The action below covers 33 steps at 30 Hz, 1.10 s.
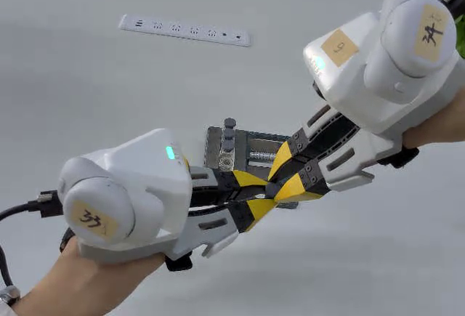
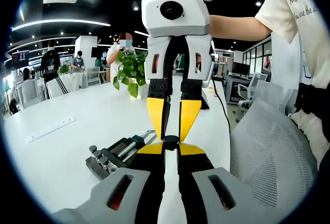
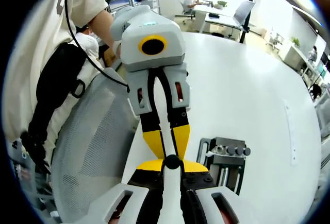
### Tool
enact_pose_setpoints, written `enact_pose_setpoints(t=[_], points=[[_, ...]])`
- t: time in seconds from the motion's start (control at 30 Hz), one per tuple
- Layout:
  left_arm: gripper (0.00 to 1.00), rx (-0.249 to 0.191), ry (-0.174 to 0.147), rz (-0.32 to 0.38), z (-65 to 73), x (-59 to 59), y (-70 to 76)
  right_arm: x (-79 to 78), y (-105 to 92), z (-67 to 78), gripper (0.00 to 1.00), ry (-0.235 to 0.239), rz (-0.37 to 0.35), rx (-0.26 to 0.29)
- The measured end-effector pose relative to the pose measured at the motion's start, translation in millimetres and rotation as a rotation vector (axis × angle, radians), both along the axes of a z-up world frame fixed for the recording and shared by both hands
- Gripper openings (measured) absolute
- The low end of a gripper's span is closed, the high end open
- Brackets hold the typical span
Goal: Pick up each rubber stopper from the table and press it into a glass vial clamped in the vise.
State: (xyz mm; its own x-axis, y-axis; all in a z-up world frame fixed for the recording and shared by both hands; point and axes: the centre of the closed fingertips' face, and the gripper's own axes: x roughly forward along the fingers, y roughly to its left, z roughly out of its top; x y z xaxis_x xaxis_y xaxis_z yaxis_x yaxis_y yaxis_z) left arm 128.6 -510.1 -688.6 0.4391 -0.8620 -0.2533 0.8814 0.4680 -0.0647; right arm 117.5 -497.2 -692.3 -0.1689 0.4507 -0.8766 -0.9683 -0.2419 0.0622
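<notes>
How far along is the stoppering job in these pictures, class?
Done: several vials in the vise look capped. In hand: one stopper sits where the left gripper and right gripper meet tip to tip; which one grips it is unclear. Left: the nearest vial appears uncapped.

The table (image 1: 87,98) has a plain white, matt top. A long white power strip (image 1: 184,30) lies flat on it toward the far side, sockets facing up. Well apart from it, nearer the person, a small dark metal vise (image 1: 247,142) sits on the top. In the left gripper view a leafy green plant (image 2: 129,72) stands farther along the table, beyond the vise.
</notes>
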Motion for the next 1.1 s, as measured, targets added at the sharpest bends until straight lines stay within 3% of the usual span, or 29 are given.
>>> enact_pose_setpoints(t=[0.63, 1.1], points=[[0.04, -0.005, 0.036, 0.001, -2.0, 1.7, 1.8, 1.8, 2.3, -0.6, 0.09, -0.047, 0.049, 0.001], [0.04, 0.005, 0.025, -0.013, -3.7, -3.8, 2.0, -2.3, 1.5, -4.1, 0.07, -0.02, 0.058, -0.011]])
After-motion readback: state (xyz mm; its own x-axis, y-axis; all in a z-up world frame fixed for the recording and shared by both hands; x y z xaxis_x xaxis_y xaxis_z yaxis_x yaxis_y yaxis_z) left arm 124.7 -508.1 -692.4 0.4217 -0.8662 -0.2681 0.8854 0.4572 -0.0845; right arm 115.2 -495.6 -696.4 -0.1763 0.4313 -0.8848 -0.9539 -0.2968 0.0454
